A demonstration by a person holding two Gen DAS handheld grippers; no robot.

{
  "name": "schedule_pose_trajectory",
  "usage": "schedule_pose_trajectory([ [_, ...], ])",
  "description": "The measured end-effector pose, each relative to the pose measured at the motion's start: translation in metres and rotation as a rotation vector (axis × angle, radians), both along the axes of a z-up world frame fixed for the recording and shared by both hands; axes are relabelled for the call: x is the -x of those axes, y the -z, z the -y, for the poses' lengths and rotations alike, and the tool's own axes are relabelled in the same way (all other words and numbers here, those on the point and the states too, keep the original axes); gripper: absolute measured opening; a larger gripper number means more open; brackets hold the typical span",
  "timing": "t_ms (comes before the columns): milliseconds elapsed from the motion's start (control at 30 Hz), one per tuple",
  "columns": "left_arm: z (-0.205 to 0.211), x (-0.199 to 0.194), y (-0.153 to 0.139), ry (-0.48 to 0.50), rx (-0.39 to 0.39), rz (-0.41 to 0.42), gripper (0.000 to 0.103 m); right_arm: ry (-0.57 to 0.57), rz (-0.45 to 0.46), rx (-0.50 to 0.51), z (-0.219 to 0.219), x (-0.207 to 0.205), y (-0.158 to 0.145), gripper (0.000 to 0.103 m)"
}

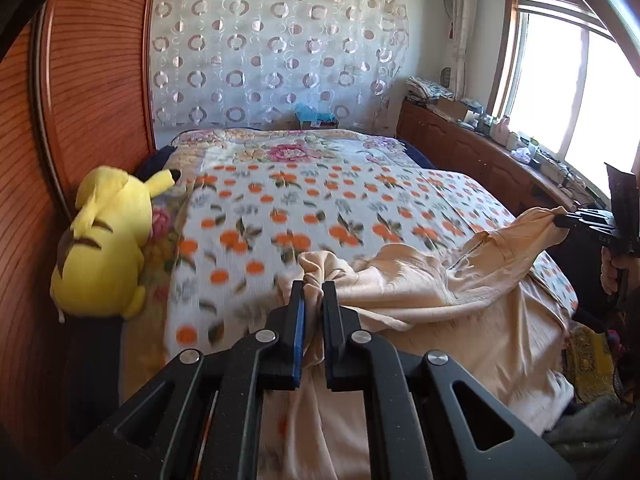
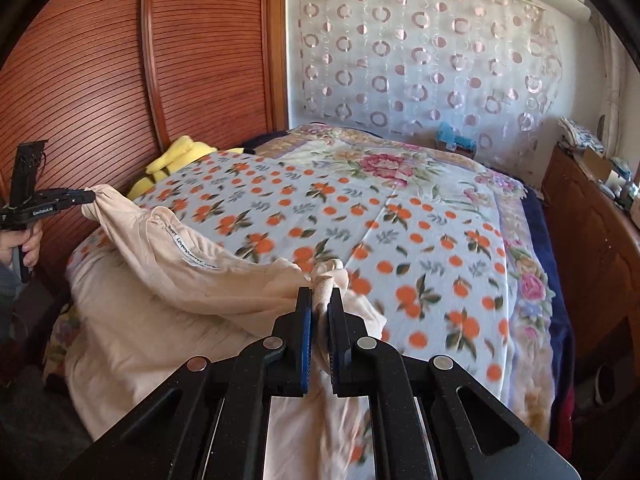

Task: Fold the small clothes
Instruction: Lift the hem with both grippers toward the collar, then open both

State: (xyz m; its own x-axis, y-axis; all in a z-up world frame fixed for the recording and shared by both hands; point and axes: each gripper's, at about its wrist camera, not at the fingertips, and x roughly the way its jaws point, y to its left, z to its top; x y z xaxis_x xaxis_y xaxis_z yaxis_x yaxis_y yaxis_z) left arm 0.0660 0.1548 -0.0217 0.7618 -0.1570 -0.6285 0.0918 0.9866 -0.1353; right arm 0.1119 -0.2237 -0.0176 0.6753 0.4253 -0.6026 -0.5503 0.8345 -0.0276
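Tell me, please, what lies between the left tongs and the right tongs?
The peach garment spans between the left tongs and the right tongs, sagging onto the orange-print sheet; both views show it.

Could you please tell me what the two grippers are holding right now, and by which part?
Both hold one peach garment: the left gripper and the right gripper each pinch a bunched corner of its edge.

The pale peach, thin soft-fabric garment is lifted at two bunched points of its upper edge, so the cloth between them hangs in a slack curve above the bed. Its lower part drapes down over the near edge of the bed, creased and loose. A white printed label shows along the inside of the neckline, and a line of stitching runs beside the opening.
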Motion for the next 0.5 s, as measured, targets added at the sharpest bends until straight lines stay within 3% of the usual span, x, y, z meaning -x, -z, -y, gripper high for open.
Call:
schedule_pose_trajectory([
  [200, -0.005, 0.052, 0.012, -0.017, 0.056, -0.022, 0.009, -0.039, -0.050, 0.038, 0.015, 0.058, 0.010, 0.007],
  [367, -0.003, 0.070, 0.012, -0.005, -0.010, -0.071, 0.009, -0.046, -0.091, 0.042, 0.033, 0.092, 0.010, 0.007],
  [500, 0.005, 0.076, 0.029, 0.026, -0.038, -0.128, 0.009, -0.032, -0.171, 0.007, 0.043, 0.098, 0.023, 0.007],
])
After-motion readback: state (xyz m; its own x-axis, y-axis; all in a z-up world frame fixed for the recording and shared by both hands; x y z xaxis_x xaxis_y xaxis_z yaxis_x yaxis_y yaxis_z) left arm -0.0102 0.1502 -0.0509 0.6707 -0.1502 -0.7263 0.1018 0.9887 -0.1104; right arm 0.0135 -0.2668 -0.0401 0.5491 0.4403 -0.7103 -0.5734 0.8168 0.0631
